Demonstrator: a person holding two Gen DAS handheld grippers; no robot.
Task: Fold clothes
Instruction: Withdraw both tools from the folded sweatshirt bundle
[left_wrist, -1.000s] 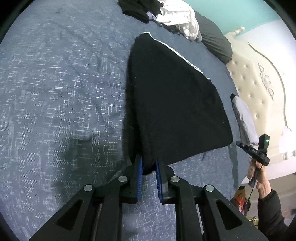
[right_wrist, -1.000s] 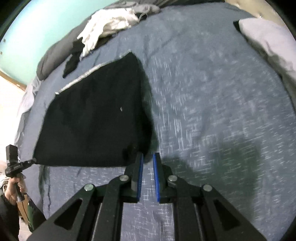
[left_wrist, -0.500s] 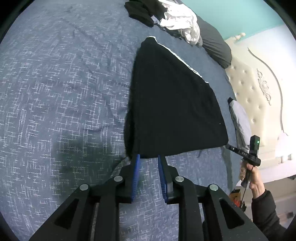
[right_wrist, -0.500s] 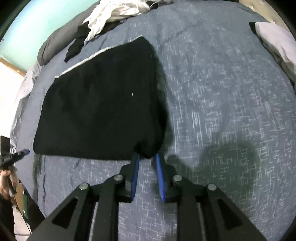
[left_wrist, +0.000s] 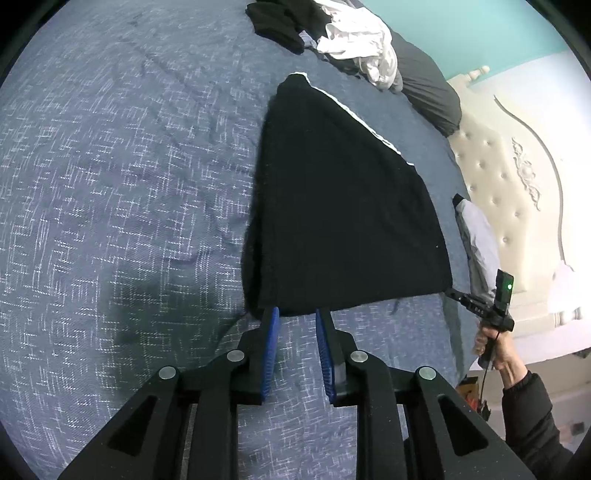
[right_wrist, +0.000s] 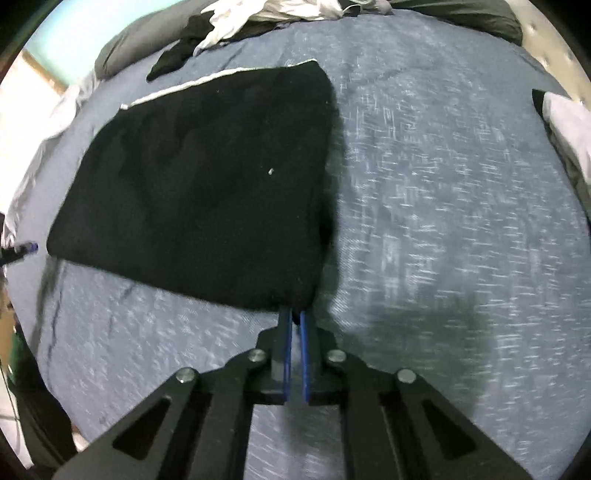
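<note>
A black garment (left_wrist: 343, 206) with a white trim along its far edge lies folded flat on the blue-grey bedspread (left_wrist: 129, 166). My left gripper (left_wrist: 296, 314) is open, its blue pads just at the garment's near left corner, with no cloth between them. In the right wrist view the same garment (right_wrist: 207, 177) fills the left middle. My right gripper (right_wrist: 294, 314) is shut on the garment's near right corner. From the left wrist view the right gripper (left_wrist: 458, 293) shows at the garment's far corner, held by a hand.
A heap of white and black clothes (left_wrist: 332, 33) and a dark grey pillow (left_wrist: 428, 92) lie at the far end of the bed. A cream tufted headboard (left_wrist: 506, 177) and a light pillow (left_wrist: 480, 240) are on the right. The bed's edge runs along the left in the right wrist view (right_wrist: 22, 295).
My left gripper has let go of the garment's corner and opened wider. My right gripper closed on the right corner. The garment has come down flat on the bed.
</note>
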